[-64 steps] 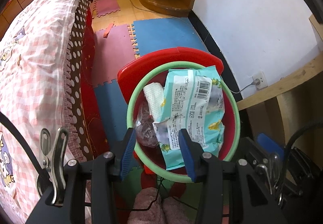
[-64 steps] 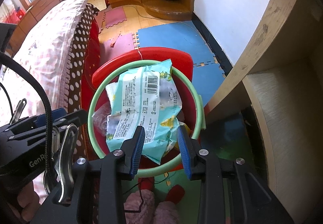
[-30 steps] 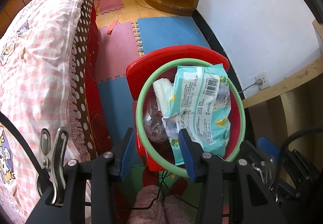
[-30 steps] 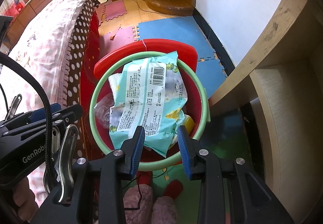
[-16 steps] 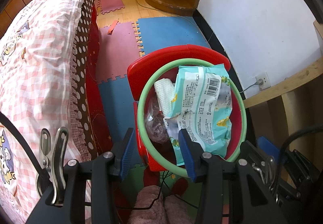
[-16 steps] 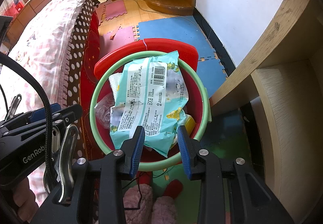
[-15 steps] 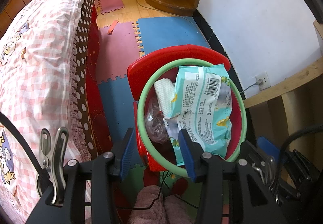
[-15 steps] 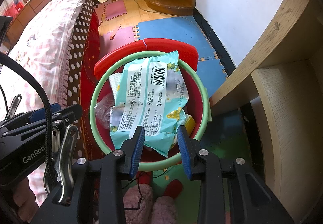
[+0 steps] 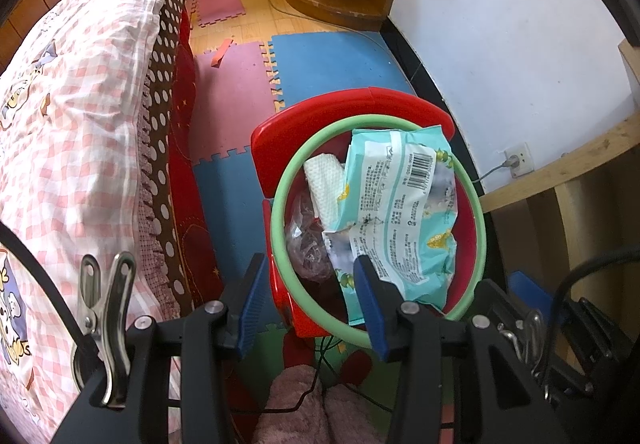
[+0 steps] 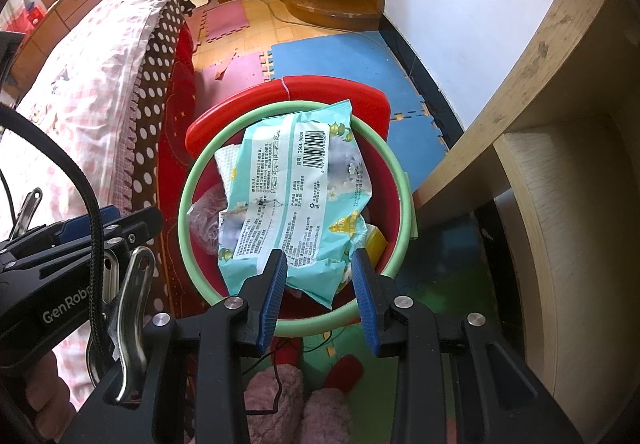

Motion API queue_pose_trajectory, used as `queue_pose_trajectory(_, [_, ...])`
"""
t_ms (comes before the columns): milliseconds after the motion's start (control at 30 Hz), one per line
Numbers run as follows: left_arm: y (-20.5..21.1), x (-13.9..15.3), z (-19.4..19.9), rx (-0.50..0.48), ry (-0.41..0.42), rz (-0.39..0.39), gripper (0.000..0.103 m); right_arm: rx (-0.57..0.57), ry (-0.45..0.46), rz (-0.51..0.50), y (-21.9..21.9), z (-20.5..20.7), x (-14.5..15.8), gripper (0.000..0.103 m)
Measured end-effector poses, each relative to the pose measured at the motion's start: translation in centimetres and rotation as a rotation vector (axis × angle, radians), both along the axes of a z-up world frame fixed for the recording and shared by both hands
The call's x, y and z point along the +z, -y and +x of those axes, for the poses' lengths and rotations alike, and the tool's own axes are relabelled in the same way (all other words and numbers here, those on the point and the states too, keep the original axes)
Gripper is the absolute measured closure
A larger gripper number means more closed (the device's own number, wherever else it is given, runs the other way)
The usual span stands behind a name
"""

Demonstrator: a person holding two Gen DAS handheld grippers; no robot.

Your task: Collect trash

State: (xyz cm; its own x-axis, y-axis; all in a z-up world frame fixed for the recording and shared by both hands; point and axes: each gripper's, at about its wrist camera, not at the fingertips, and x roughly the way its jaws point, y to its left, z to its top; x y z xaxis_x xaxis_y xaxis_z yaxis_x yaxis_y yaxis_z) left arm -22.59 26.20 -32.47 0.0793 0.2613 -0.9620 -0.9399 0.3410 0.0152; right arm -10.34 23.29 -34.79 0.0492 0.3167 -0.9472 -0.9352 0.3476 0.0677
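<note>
The teal wrapper (image 10: 296, 200) is seen lying in the green-rimmed red bin (image 10: 192, 180). Both the left gripper (image 9: 308, 300) and right gripper (image 10: 318, 296) are held above it, jaws partly open, empty.

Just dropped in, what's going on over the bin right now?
A person holds both grippers above the red bin with the green rim. The left gripper and right gripper are open and empty. A large teal wrapper lies on top of a white tissue and a clear bag.
</note>
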Motion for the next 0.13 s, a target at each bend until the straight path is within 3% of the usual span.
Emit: queue_pose_trajectory(133, [0.09, 0.13, -0.21, 0.001, 0.005, -0.012, 0.058, -0.001, 0.0, 0.0, -0.01, -0.05, -0.02, 0.068])
